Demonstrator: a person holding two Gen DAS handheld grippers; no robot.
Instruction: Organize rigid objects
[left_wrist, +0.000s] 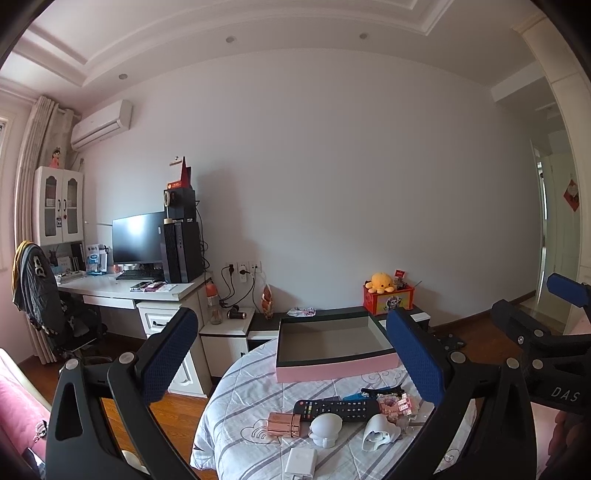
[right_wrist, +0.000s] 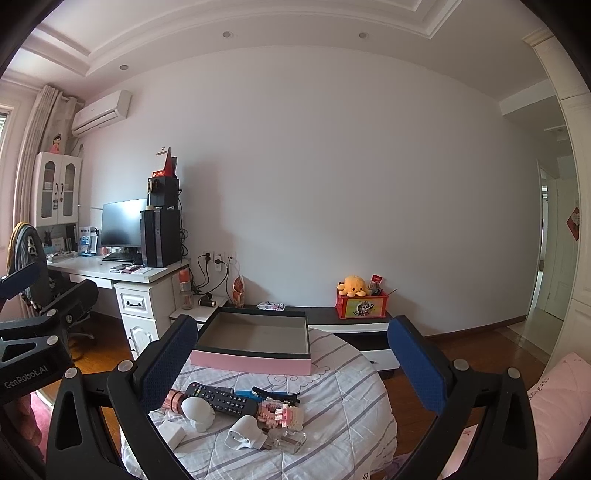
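Your bed (left_wrist: 236, 391) fills the lower centre of both views, under a white quilt with grey stripes. Behind it, upper left of frame, the desk (left_wrist: 122, 290) carries a monitor (left_wrist: 138, 238) and a black tower (left_wrist: 183, 251).

The box (left_wrist: 334, 345) – pink outside, grey inside, dark rim – sits open on the quilt at the far edge, centre of the left view, and nothing shows inside it.

Both grippers are released. Your left gripper (left_wrist: 291, 354) has its blue pads wide at either side of the lower frame, nothing between them but the view of the quilt. Your right gripper (right_wrist: 291, 354) stands the same way, jaws spread and holding nothing; it also shows at the right edge of the left view.

The loose items lie in a cluster low in frame, nearer you than the box and apart from it:
- remote (left_wrist: 338, 408), black, lying flat, centre of the cluster
- white figure (left_wrist: 325, 428), just in front of the remote
- white plug (right_wrist: 245, 432), lower centre of the right view
- pink block model (right_wrist: 280, 411), just right of the remote
- rose-gold case (left_wrist: 284, 424), at the remote's left end
- white adapter (left_wrist: 301, 461), nearest the bottom edge
- black clip (right_wrist: 275, 395) – beyond the block model
- small clear piece (right_wrist: 290, 441), beside the plug; what it is you cannot tell.
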